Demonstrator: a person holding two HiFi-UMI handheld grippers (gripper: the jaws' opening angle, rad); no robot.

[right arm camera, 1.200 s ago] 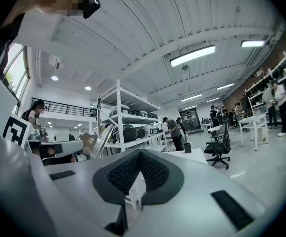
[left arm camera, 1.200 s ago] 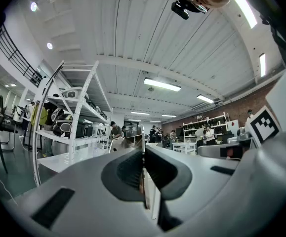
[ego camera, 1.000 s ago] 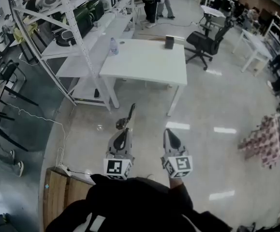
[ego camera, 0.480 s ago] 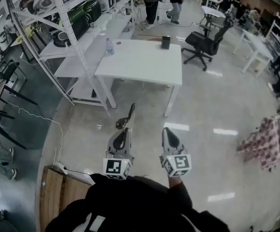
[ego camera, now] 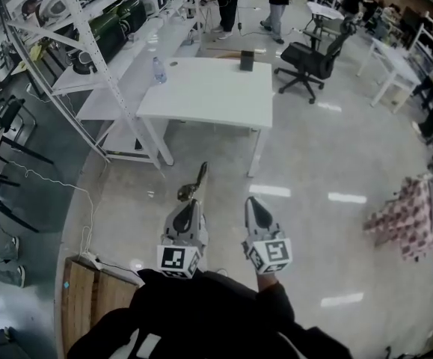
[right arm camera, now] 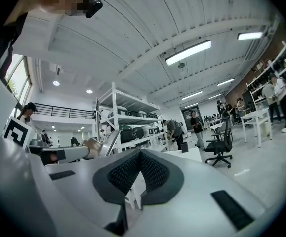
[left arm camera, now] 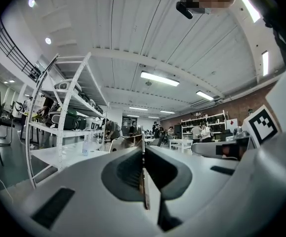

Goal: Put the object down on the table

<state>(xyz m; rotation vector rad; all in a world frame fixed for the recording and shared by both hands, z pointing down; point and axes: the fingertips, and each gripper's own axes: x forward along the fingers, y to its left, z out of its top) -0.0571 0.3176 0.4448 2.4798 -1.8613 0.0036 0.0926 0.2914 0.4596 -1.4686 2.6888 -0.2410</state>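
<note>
While the jaws of our left gripper (ego camera: 188, 206) clamp the thin utensil (ego camera: 196, 184) and those of our right gripper (ego camera: 255, 204) meet empty, we judge this the carry: reach the tabletop (ego camera: 209, 96) ahead, then lower.

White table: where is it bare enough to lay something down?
Most of the white table is bare: the whole middle and the near edge. Only the far edge is taken, by a water bottle at its left corner and a dark box towards the right.
</note>
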